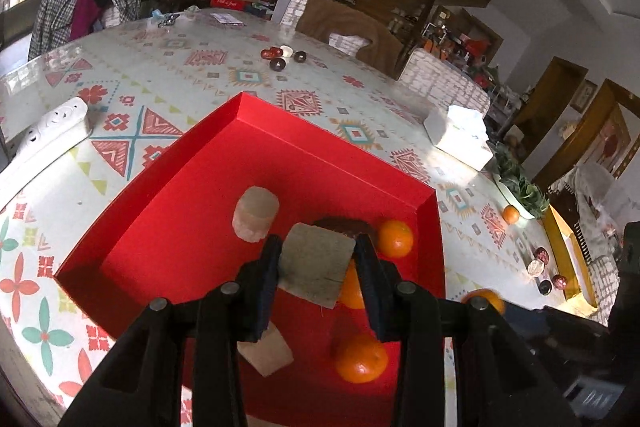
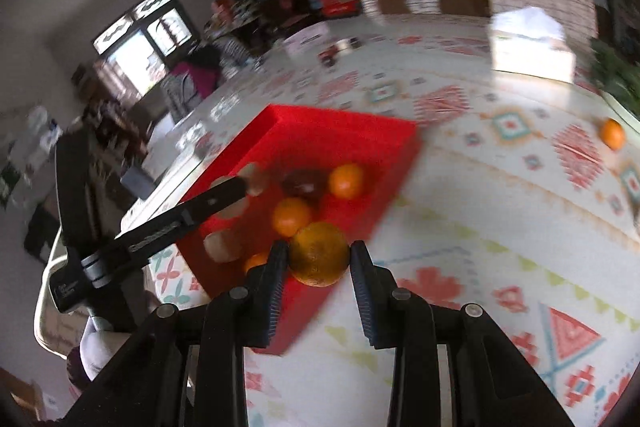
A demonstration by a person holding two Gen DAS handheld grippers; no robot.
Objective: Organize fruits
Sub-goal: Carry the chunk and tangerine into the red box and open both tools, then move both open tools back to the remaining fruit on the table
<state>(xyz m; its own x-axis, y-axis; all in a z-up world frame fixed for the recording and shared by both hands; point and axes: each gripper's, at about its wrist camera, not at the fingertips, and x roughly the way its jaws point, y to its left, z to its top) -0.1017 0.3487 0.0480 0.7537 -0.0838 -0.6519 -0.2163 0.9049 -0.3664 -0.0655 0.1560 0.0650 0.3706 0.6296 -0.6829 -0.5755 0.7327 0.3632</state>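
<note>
Over the red tray [image 1: 168,163] on the patterned counter [image 1: 192,75], the left tongs [image 1: 316,261] grip a pale block [image 1: 314,267] while the right tongs [image 2: 319,259] carry an orange [image 2: 319,254]; each wants lowering onto bare tray floor before release, clear of the fruit already there.

Matt red card tray [image 1: 280,147], glossy patterned cover on the counter [image 1: 180,67], dull rough beige block [image 1: 316,267] in matt black plastic tongs [image 1: 316,259], dimpled orange [image 2: 319,253], ribbed blue pads [image 2: 362,287]
</note>
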